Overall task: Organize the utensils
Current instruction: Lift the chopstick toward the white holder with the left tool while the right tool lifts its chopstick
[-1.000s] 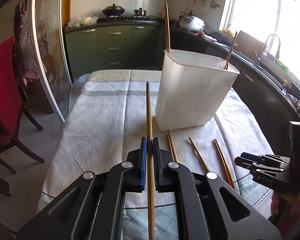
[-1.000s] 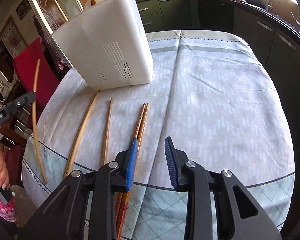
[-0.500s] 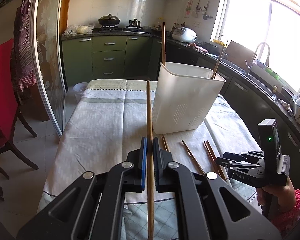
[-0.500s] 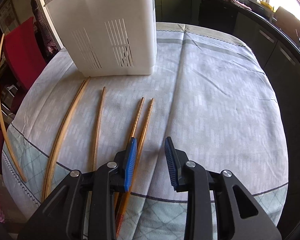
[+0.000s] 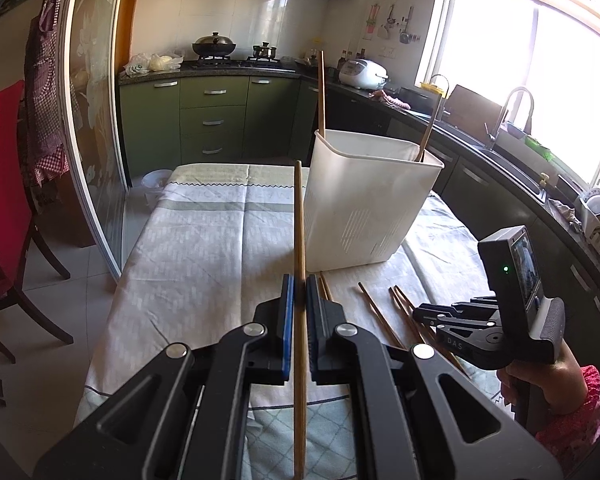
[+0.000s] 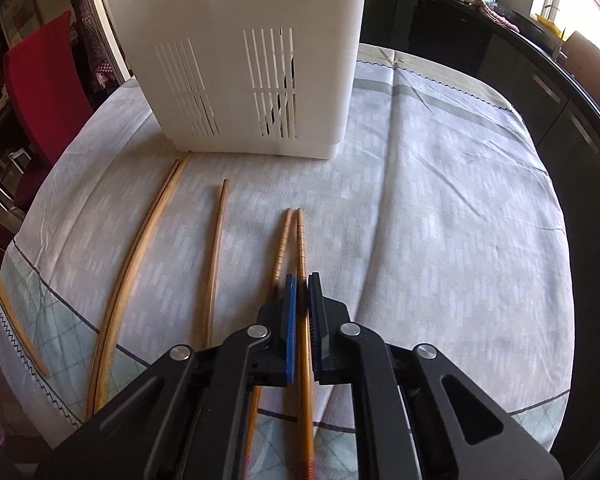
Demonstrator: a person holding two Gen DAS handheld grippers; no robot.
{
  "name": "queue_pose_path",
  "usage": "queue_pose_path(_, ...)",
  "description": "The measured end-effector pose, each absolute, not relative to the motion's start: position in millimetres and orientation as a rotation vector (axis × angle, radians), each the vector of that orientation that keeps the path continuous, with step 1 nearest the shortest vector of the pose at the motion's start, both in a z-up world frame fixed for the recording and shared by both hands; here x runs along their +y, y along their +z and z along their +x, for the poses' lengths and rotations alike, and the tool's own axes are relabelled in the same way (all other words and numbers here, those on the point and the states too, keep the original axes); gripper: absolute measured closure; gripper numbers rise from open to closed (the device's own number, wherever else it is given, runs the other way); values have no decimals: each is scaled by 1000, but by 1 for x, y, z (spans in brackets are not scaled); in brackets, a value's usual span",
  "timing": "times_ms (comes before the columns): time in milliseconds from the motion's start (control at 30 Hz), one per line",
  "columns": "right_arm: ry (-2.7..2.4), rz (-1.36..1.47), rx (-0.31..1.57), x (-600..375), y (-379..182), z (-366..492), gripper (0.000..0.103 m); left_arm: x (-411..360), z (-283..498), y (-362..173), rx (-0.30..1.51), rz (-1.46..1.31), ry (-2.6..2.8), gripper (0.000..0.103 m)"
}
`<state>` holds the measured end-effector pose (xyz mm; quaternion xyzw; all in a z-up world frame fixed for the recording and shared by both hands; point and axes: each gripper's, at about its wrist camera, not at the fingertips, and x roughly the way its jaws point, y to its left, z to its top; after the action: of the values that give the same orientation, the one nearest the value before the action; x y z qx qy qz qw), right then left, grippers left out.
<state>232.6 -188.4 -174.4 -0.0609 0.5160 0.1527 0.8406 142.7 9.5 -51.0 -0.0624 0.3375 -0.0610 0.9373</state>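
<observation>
Right wrist view: ridged orange-brown chopstick [image 6: 300,240] pinched between blue-padded fingers [image 6: 291,320].

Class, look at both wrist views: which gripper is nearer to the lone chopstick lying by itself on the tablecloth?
Right. The right gripper is shut on a ridged chopstick just beside the lone chopstick. The left gripper holds another chopstick above the table, farther away.

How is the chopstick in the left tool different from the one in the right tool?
The left tool holds its chopstick up off the tablecloth; the right tool grips its chopstick down at the tablecloth. The left one is plain brown; the right one is orange with ridges. Both tools are shut on one.
</observation>
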Motion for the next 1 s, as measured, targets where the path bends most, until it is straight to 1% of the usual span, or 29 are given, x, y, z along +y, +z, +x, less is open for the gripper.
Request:
queue_pose_path(167, 339, -58, 1019, -202, -148, 223, 96, 9, 137, -46, 676, -120, -126, 97)
queue_pose_path(400, 368, 44, 839, -233, -84, 188, 96, 9, 130, -35, 658, -117, -134, 97)
queue_pose_path(567, 383, 66, 721, -247, -45, 154, 96, 8, 127, -29, 650, -105, -132, 97)
queue_pose_path(1000, 399, 66, 679, -251, -28, 127, 96, 1, 113, -13, 609, -72, -131, 97)
